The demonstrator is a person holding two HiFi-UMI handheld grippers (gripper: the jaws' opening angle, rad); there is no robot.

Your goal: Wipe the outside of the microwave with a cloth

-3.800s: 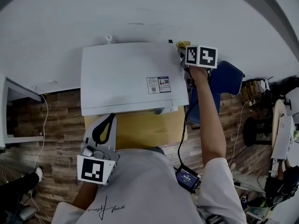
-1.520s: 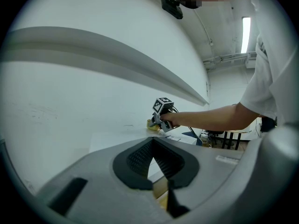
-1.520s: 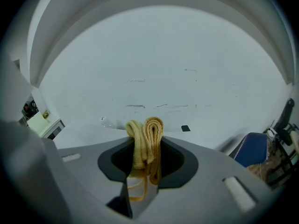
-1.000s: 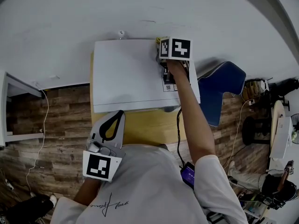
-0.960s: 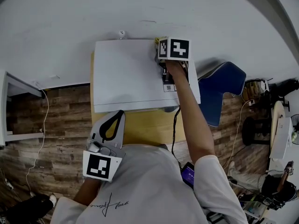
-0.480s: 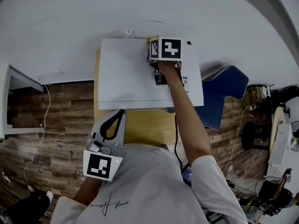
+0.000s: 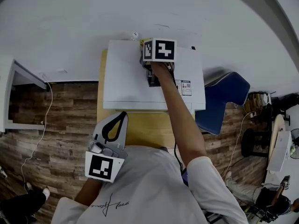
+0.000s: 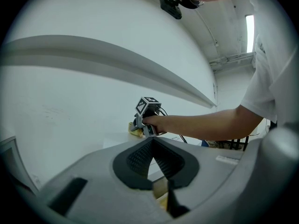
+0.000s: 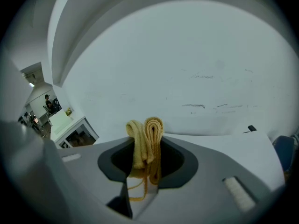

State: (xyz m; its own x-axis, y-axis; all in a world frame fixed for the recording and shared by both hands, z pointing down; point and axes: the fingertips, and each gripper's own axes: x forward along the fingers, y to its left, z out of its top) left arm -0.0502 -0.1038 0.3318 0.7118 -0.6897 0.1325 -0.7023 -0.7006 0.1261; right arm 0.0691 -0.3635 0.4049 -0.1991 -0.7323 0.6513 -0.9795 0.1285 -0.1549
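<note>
Cloth (image 9: 145, 143), yellow and folded, is clamped between the jaws of the right gripper (image 9: 145, 164) and pressed, it seems, onto the top of the white microwave (image 7: 131, 78) near its 12 o'clock edge. Left gripper (image 8: 152, 141) hangs at 6 o'clock, well apart from the microwave, jaws together on nothing. The microwave stands on a wooden worktop (image 7: 145, 132), with a blue chair (image 7: 219, 101) at 3 o'clock.

Folded yellow cloth (image 9: 146, 143) sits atop the white microwave (image 7: 128, 78) — near its back edge.
</note>
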